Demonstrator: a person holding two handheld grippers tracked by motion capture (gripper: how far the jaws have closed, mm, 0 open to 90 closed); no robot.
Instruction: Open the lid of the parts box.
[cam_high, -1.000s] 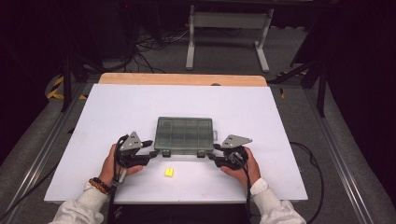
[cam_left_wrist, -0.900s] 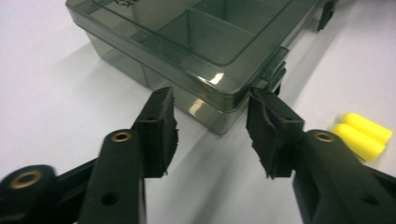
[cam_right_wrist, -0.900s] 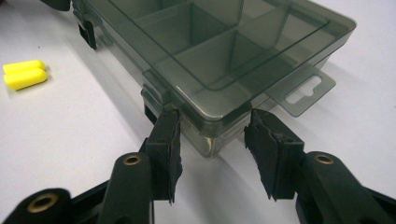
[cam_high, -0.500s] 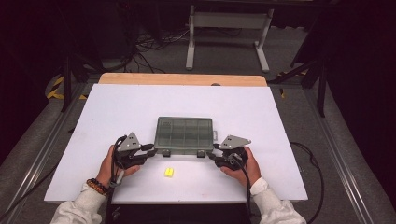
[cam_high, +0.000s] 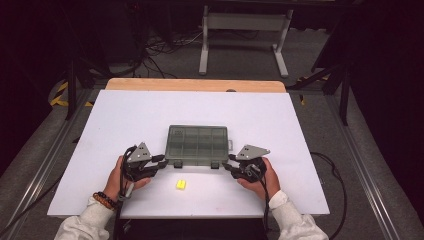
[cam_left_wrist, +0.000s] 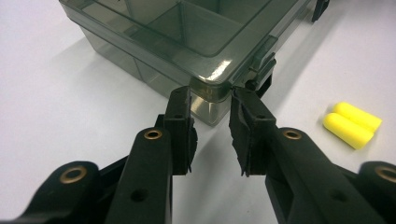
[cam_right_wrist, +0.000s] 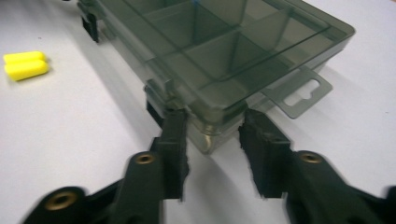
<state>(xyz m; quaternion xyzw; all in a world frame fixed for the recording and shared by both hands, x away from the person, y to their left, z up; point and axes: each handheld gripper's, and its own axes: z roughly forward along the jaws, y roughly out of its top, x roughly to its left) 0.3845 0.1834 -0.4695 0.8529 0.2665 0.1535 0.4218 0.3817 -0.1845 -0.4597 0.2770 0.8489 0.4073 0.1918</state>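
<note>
A closed, smoky-grey compartment box (cam_high: 198, 145) lies at the centre of the white tabletop (cam_high: 300, 130). The left gripper (cam_high: 161, 162), at the box's 8 o'clock corner, has just been closing, its fingers (cam_left_wrist: 180, 116) pinching that corner. The right gripper (cam_high: 227, 166), at 4 o'clock, has also been closing, fingers (cam_right_wrist: 173, 133) astride its corner. Two yellow earplugs (cam_high: 180, 184) lie at 6 o'clock.

Left hand (cam_high: 121, 176): you hold it low, forearm reaching up from the near edge.
Left gripper (cam_high: 161, 161): aimed inward toward your right one; jaws have just been closing, tips touching a corner set between them.
Right hand (cam_high: 264, 176): mirrored, low.
Right gripper (cam_high: 228, 165): aimed inward; jaws just been closing, a corner between them.
</note>
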